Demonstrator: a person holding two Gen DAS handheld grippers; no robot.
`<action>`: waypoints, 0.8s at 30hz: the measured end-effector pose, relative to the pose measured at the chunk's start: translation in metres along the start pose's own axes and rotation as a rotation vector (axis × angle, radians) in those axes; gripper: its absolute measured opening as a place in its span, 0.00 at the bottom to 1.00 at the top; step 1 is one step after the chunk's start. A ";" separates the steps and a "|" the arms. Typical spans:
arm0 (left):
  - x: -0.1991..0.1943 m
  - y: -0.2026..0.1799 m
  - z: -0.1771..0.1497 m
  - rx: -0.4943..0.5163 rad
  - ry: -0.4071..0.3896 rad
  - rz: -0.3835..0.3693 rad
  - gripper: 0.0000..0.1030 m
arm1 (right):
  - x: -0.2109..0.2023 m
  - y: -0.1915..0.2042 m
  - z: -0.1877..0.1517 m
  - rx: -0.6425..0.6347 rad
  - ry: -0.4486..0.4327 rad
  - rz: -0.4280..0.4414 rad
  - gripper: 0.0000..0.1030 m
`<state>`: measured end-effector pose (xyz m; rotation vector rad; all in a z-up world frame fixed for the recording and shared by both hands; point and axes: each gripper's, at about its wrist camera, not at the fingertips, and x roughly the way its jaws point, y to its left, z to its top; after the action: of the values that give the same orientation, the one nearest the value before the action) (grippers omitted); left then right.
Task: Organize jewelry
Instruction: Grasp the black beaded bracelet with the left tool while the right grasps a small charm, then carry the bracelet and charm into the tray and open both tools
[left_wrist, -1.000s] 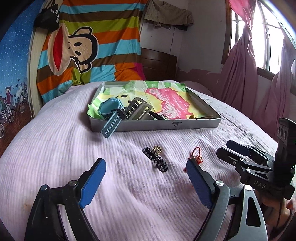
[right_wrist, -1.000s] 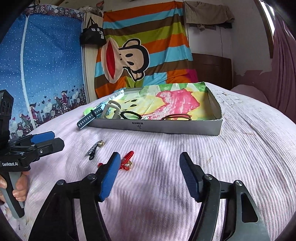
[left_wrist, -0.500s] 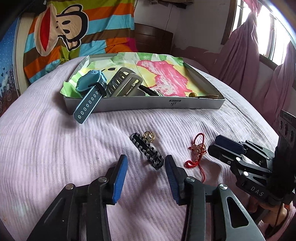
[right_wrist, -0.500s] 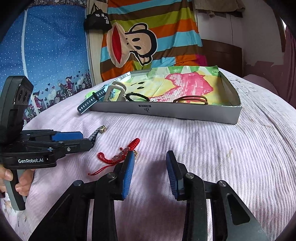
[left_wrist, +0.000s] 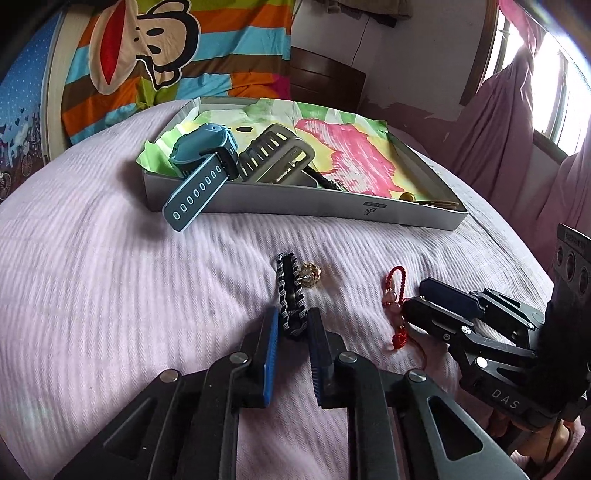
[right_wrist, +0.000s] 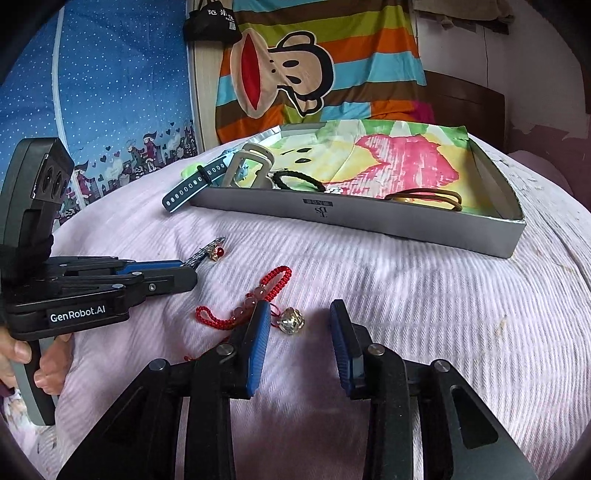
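Note:
A black-and-grey braided bracelet (left_wrist: 290, 291) lies on the pink bedspread with a small gold ring (left_wrist: 310, 275) beside it. My left gripper (left_wrist: 293, 328) is closing on the bracelet's near end, and both pads touch its sides. In the right wrist view the bracelet's tip (right_wrist: 207, 253) pokes out past the left gripper (right_wrist: 190, 271). A red knotted cord charm (right_wrist: 273, 280) with pink beads and a gold bell (right_wrist: 291, 321) lies to the right. My right gripper (right_wrist: 299, 325) stands over it. The bell sits between the pads with a gap on its right side.
A shallow grey box (left_wrist: 295, 206) lined with colourful paper sits further back on the bed. It holds a blue watch (left_wrist: 195, 192) whose strap hangs over the wall, a grey strap (left_wrist: 273, 162), a black hair tie (right_wrist: 299, 181) and a brown bangle (right_wrist: 424, 195). A hand (right_wrist: 44, 369) holds the left gripper.
Both grippers have moved forward and down to the items. The left jaws narrowed from wide apart to the bracelet's sides. The right jaws narrowed around the bell end of the red charm.

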<state>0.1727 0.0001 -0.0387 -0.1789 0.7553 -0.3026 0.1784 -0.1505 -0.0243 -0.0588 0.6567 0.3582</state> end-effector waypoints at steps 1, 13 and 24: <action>-0.001 0.000 -0.001 -0.002 -0.006 -0.001 0.14 | 0.001 0.001 0.000 -0.001 0.004 0.004 0.25; -0.021 0.002 -0.013 -0.035 -0.082 -0.013 0.14 | -0.012 -0.011 -0.011 0.062 -0.037 0.041 0.12; -0.041 -0.009 -0.005 0.003 -0.172 -0.038 0.14 | -0.042 -0.024 -0.010 0.118 -0.195 0.052 0.12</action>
<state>0.1391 0.0052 -0.0132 -0.2142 0.5818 -0.3201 0.1501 -0.1874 -0.0080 0.1048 0.4861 0.3695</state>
